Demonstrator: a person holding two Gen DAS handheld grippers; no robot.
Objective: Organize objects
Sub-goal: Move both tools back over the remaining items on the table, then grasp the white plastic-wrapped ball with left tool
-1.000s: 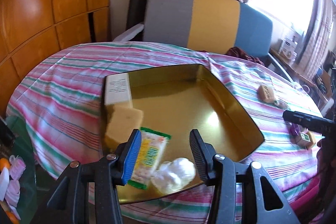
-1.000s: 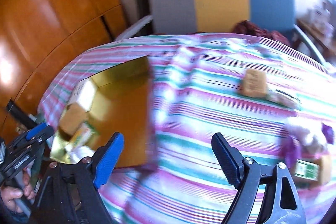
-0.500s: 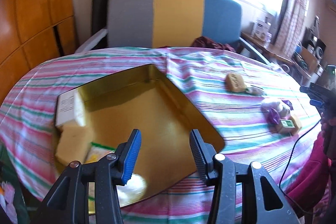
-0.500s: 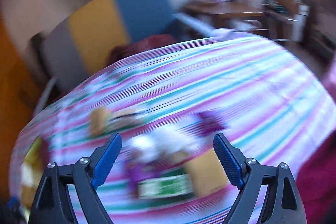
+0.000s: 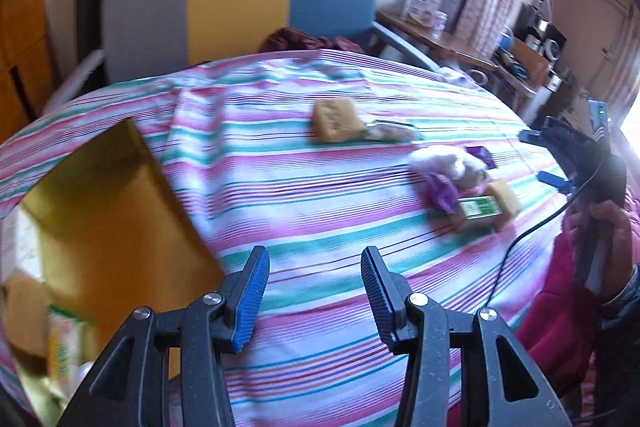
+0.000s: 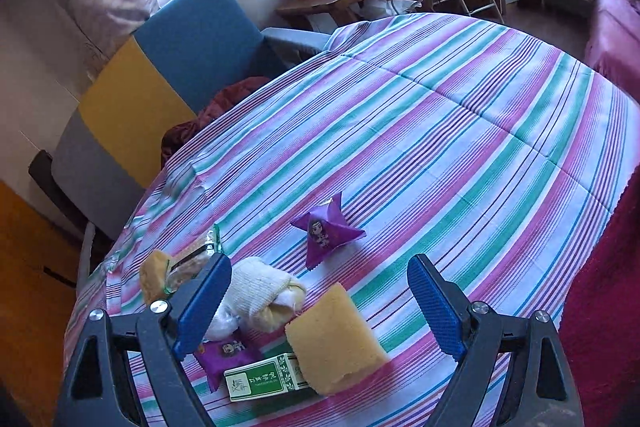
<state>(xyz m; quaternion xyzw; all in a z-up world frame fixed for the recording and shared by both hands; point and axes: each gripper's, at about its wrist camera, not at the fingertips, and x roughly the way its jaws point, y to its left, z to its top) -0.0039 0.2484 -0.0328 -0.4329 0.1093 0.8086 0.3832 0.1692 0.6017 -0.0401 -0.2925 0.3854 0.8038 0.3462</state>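
The striped tablecloth [image 5: 320,219] now fills the left view; the gold tray [image 5: 100,211] has slid to its left edge. The left gripper [image 5: 314,291] hangs apart, empty. The right gripper [image 6: 320,307], jaws just widening, now frames the yellow sponge [image 6: 334,339] and green box [image 6: 264,379], touching neither.

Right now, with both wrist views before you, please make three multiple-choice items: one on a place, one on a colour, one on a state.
1. Where does the yellow sponge lie?
A. against the green and white box
B. inside the gold tray
C. on the chair

2. What colour is the star-shaped packet?
A. green
B. purple
C. orange

3. How is the right gripper?
A. shut on the sponge
B. shut on the white cloth roll
C. open, holding nothing

Key: 1 A, the sponge leans on the box's end; 2 B, its wrapper is purple; 3 C, the jaws stand wide apart above the items, pressing none.
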